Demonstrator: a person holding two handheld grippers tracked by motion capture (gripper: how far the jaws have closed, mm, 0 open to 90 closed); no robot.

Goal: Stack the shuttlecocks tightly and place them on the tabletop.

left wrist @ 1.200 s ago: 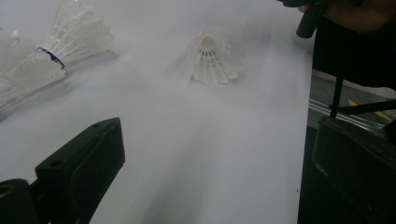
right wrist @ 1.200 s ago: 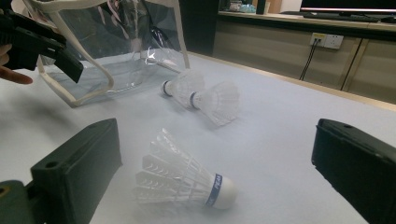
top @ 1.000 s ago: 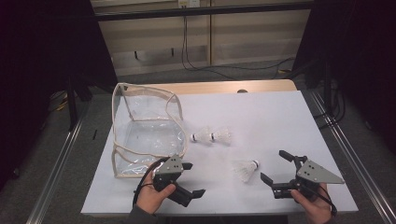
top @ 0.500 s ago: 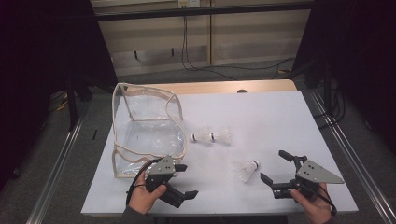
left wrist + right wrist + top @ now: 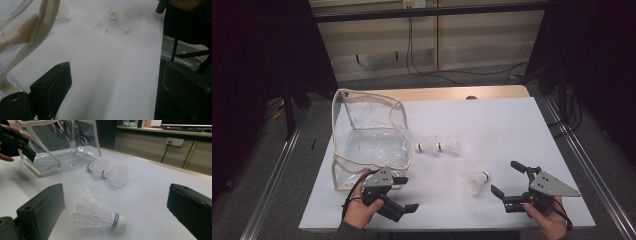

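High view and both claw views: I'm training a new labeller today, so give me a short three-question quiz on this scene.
1. How many shuttlecocks lie on the white table?
2. True or false: the right claw is shut on the near shuttlecock.
3. Which thing lies closest to the left claw: A) the clear bag, B) the pair of shuttlecocks, C) the near shuttlecock?

Key
1. Three: two touching end to end, one apart near the right claw.
2. False: its jaws stand open, with the shuttlecock lying free ahead of them.
3. A.
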